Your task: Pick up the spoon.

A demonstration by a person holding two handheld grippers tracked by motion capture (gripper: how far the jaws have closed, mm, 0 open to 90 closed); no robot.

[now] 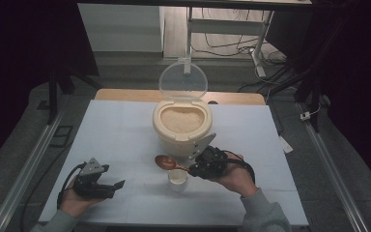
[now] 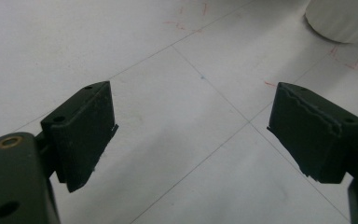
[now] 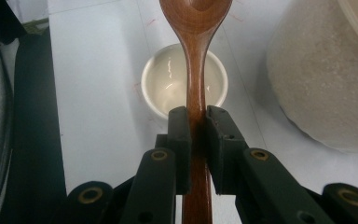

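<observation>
High view overlooks table [image 1: 125,125]; gripper views skim it closely.

A reddish-brown wooden spoon [image 3: 196,56], a glossy cream-white cup [image 3: 184,81], a beige rice cooker [image 1: 182,126] with a clear lid, black gripper jaws, and a pale blue-white table [image 1: 121,130] with faint red marks.

High view dim, dark corners, table [image 1: 125,130] evenly lit. Gripper views brighter; glare in cup [image 3: 168,81]; near jaws soft-focused.
</observation>
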